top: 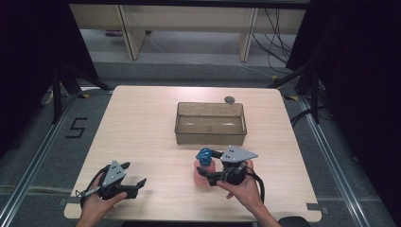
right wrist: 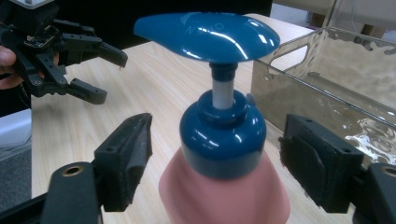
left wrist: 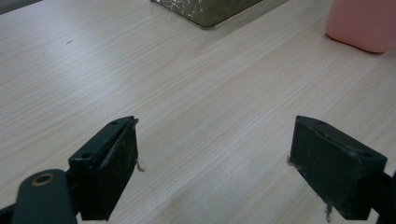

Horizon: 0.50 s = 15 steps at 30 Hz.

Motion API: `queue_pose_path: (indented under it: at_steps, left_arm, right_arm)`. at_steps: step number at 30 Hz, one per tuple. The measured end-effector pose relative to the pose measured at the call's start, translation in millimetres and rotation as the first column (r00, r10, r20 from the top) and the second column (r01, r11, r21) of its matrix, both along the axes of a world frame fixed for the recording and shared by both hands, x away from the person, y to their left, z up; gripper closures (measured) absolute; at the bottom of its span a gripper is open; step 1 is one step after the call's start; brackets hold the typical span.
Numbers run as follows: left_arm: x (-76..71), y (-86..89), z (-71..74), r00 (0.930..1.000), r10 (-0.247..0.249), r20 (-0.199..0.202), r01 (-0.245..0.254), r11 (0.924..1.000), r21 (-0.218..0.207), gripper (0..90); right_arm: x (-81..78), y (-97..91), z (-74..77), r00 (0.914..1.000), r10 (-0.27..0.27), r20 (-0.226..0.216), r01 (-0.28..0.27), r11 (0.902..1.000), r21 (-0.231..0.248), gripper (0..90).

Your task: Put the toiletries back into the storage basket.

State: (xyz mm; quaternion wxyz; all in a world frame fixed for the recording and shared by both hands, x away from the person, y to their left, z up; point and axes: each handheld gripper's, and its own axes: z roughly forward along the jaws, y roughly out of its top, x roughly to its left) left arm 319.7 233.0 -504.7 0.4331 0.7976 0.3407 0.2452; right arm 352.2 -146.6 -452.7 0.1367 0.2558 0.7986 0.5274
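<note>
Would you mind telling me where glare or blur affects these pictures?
Right gripper view: bright glare streaks on the blue pump head, and the pink bottle is soft at the bottom edge. Left gripper view: the near jaws are slightly blurred. High view: the surroundings of the table are dark, and the clear bin shows reflections.

The table (top: 142, 123) is seen from high above its near edge. The two gripper views are taken low and close over the tabletop, and the pink bottle (right wrist: 224, 186) and clear bin (right wrist: 327, 93) are shared by all views.
</note>
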Motion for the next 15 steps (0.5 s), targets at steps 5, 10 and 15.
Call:
queue_pose_path:
  at_steps: [5,10,15]
  left_arm:
    - [-0.4,0.5,-0.3,1.0,0.005,-0.004,-0.005,1.0,0.002,14.8]
    - [-0.6,0.0,0.1,1.0,0.007,0.002,-0.007,0.9999,-0.009,14.8]
    - [-0.7,0.5,0.5,1.0,0.005,0.0,-0.005,1.0,0.008,14.8]
  right_arm:
    - [2.1,1.6,-0.8,1.0,0.005,-0.008,-0.005,1.0,-0.007,32.8]
    - [2.2,3.6,-1.8,0.9996,0.007,-0.029,-0.007,0.9999,0.011,42.9]
    - [3.9,3.7,-2.2,0.9999,0.009,-0.008,-0.009,0.9999,0.009,49.5]
